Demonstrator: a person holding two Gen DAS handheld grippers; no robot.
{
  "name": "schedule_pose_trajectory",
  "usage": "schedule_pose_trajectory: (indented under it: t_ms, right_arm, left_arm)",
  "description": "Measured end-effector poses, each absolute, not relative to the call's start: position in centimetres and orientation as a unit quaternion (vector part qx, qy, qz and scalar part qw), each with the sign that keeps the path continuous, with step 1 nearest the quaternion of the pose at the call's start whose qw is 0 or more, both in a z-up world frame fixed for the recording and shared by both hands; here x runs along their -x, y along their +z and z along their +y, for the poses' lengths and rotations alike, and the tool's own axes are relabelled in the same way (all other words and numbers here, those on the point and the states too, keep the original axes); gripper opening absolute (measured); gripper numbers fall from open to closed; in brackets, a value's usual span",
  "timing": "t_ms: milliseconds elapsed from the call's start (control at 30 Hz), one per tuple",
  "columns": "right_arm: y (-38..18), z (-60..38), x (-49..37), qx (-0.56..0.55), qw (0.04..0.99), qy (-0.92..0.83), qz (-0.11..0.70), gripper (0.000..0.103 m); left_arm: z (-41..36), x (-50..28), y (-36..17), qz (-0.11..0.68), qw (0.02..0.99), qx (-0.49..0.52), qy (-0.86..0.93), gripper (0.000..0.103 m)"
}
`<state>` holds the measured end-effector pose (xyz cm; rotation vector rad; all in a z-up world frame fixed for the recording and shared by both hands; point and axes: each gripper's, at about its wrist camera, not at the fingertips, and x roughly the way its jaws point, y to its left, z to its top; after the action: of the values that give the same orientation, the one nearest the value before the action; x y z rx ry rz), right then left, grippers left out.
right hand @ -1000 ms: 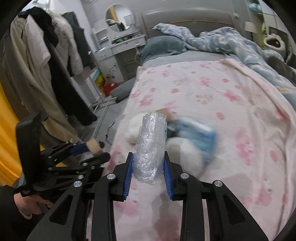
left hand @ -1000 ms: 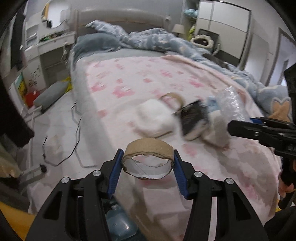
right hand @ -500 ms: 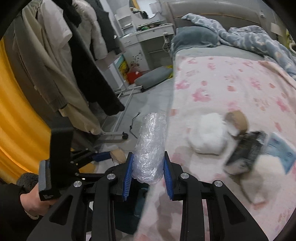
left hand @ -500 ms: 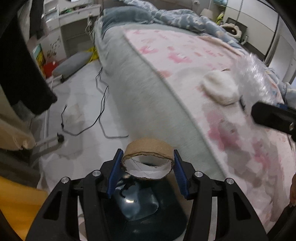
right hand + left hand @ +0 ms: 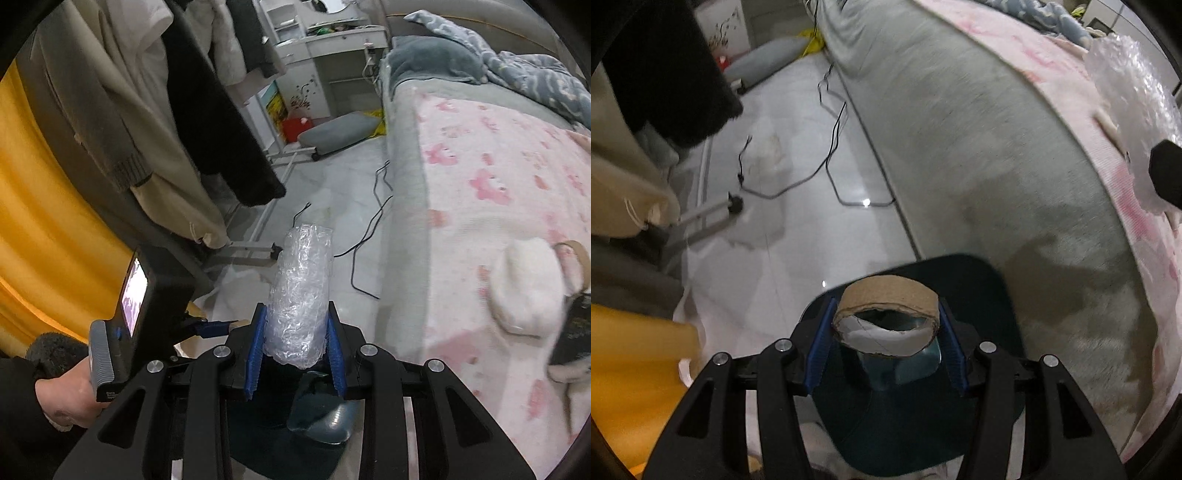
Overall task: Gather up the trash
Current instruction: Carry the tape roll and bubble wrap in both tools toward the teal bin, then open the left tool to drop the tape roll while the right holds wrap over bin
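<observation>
Both grippers loaded, over dark bin beside bed

Left gripper [image 5: 886, 334] clamps cardboard tape ring [image 5: 886, 319], low centre of frame above dark bin [image 5: 997, 406]. Right gripper [image 5: 295, 350] squeezes crumpled clear plastic wrap [image 5: 301, 295], bottom centre; bed [image 5: 480, 184] at right, with more trash at right edge.

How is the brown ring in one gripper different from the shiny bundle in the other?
The cardboard ring is brown, opaque, short and hollow; the plastic wrap bundle is clear, crinkly and tall, sticking out well past the fingers. The ring is in the left gripper, the bundle in the right gripper. Both are pinched between blue pads above a dark bin.
</observation>
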<state>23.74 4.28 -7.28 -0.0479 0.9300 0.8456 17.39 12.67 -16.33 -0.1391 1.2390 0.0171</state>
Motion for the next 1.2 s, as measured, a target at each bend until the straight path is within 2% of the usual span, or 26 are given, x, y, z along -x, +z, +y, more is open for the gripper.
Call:
schedule_pose_trajectory:
  t_ms: [133, 333, 500, 1200]
  right_arm:
    - [-8.1, 6.1, -23.6, 0.034, 0.8, 0.403, 0.443, 0.031]
    - [-9.5, 8.3, -23.7, 0.051, 0.788, 0.407, 0.459, 0.031]
    - [-10.6, 9.8, -23.8, 0.065, 0.779, 0.407, 0.473, 0.031]
    - [-19.1, 14.9, -21.6, 0.164, 0.685, 0.41, 0.579, 0.031]
  left_arm:
    - [14.0, -16.8, -17.1, 0.598, 0.798, 0.075, 0.008, 0.057]
    - [14.8, -16.2, -16.9, 0.605, 0.792, 0.085, -0.006, 0.071]
    - [15.8, -15.6, -16.0, 0.593, 0.799, 0.098, -0.01, 0.076]
    - [20.8, -12.9, -6.9, 0.417, 0.899, 0.131, -0.001, 0.083]
